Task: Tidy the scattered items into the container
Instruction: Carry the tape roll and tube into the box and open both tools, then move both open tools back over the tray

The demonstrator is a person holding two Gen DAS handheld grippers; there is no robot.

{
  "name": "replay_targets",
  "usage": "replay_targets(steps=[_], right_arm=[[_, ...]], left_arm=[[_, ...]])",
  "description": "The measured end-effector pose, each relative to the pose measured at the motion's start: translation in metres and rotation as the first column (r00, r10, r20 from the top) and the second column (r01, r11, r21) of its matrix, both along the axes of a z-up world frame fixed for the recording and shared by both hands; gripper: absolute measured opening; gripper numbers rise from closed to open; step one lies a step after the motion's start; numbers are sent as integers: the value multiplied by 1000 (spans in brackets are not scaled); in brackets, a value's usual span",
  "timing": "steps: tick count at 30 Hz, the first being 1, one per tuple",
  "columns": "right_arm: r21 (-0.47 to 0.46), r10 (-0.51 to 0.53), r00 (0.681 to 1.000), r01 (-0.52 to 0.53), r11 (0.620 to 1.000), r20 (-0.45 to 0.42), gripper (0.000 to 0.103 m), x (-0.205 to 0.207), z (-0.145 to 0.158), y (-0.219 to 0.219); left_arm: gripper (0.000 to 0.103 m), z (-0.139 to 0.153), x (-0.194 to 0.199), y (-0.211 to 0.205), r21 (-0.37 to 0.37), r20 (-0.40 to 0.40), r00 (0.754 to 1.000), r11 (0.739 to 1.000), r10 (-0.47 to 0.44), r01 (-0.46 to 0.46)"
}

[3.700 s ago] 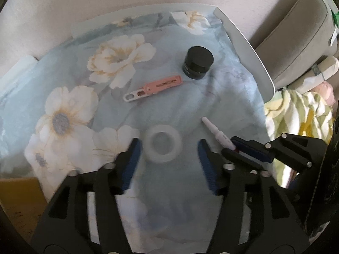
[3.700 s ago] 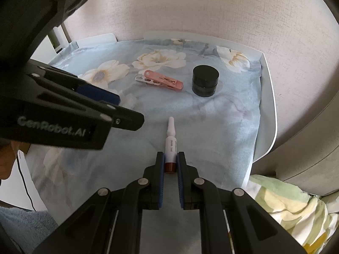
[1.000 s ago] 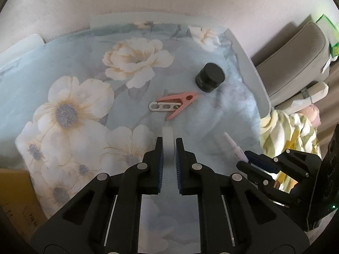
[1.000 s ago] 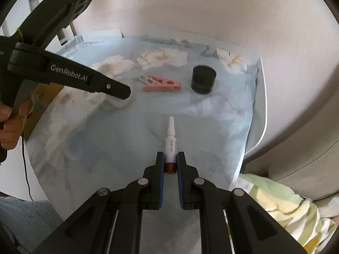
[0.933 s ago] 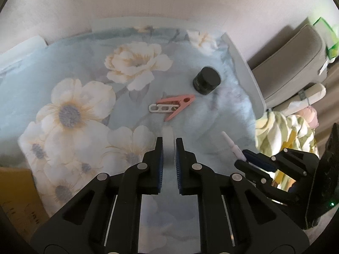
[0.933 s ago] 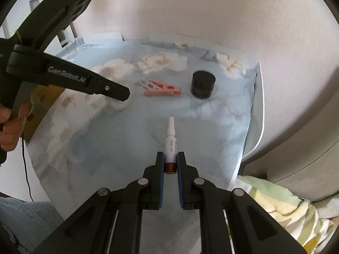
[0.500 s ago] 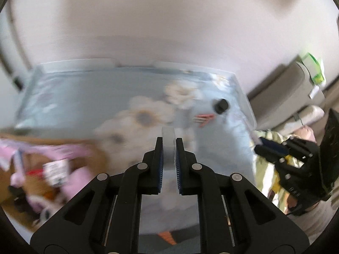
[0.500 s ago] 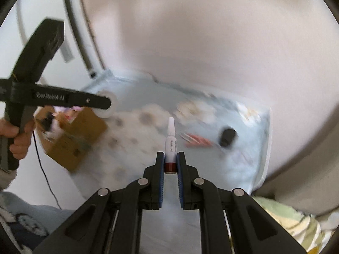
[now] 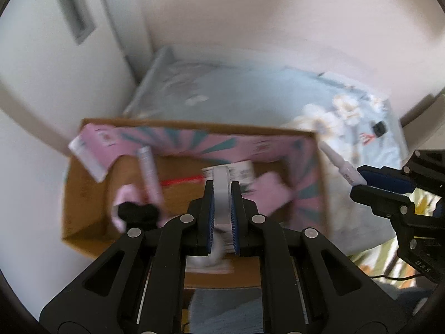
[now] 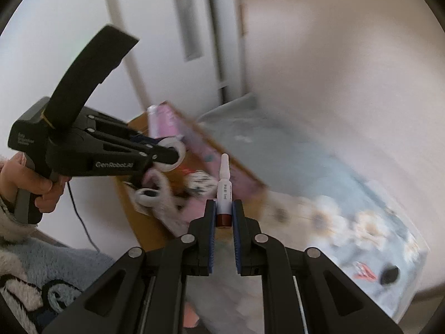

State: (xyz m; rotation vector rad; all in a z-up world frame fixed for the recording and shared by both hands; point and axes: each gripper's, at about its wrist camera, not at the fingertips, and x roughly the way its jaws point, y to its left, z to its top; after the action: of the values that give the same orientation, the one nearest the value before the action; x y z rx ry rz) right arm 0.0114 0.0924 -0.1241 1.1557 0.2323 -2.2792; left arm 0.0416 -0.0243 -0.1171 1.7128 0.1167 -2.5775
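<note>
Two grippers carry items toward an open box [image 9: 319, 167].

The left gripper [image 9: 221, 194] pinches a tape roll [image 9: 221, 179] over the box, seemingly nearer; the right gripper [image 10: 224, 214] pinches a vial [image 10: 224, 183], lengthwise forward, beside the box's right wall.

The cardboard box [image 9: 319, 172] sits left of the clothespin [image 9: 367, 138] and jar [image 9: 379, 129] on the tablecloth [image 9: 250, 97].

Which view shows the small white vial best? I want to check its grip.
The right wrist view: the vial stands sharp and central, its dark base clamped by the right gripper. The left wrist view shows it only sideways at the right edge, slightly blurred.
</note>
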Motion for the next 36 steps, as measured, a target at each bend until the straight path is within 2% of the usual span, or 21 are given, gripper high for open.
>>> replay_targets(steps=[4, 10, 11, 12, 13, 14, 15, 16, 17, 18, 21, 28, 31, 36], right_arm=[[33, 61, 996, -63, 997, 69, 11, -18, -14, -41], [67, 79, 989, -88, 994, 125, 11, -37, -28, -75], [70, 82, 987, -92, 993, 139, 11, -39, -30, -78], [69, 90, 982, -103, 992, 166, 11, -40, -34, -80], [70, 100, 973, -116, 991, 206, 11, -42, -40, -84], [82, 96, 969, -117, 990, 227, 14, -42, -44, -85], [102, 83, 969, -109, 989, 234, 24, -43, -48, -88], [127, 64, 970, -95, 987, 233, 32, -43, -51, -90], [137, 48, 973, -80, 987, 225, 47, -42, -51, -89], [132, 35, 977, -64, 989, 211, 53, -42, -49, -87], [84, -2, 984, -13, 996, 180, 59, -40, -40, -77], [43, -69, 986, 63, 997, 151, 60, -33, -31, -56], [30, -97, 986, 94, 995, 135, 60, -28, -25, -46], [28, -158, 982, 156, 987, 104, 60, -16, -13, -11]], left_arm=[[9, -14, 4, -29, 2, 24, 1000, 1000, 13, -13], [10, -27, 8, -57, 29, 41, 999, 1000, 6, -7], [18, -27, 9, -60, 41, 36, 999, 999, 1, -3], [40, -27, 8, -63, 45, 40, 999, 999, -1, -1], [57, -27, 7, -64, 35, 47, 999, 999, 6, -8], [86, -27, 6, -66, 13, 51, 998, 1000, 19, -20], [90, -26, 5, -68, -5, 40, 999, 1000, 30, -30], [90, -22, 6, -70, -5, 21, 999, 1000, 30, -30], [90, -19, 5, -72, 6, 5, 1000, 1000, 25, -25], [90, -16, 4, -74, 17, -4, 1000, 1000, 25, -25], [90, -11, 0, -79, 26, -10, 999, 999, 42, -42], [90, 4, -5, -71, 1, -49, 998, 1000, 26, -26], [90, 17, -12, -49, -11, -73, 997, 999, -32, 31], [90, 37, -29, -5, 14, -111, 986, 992, -121, 123]])
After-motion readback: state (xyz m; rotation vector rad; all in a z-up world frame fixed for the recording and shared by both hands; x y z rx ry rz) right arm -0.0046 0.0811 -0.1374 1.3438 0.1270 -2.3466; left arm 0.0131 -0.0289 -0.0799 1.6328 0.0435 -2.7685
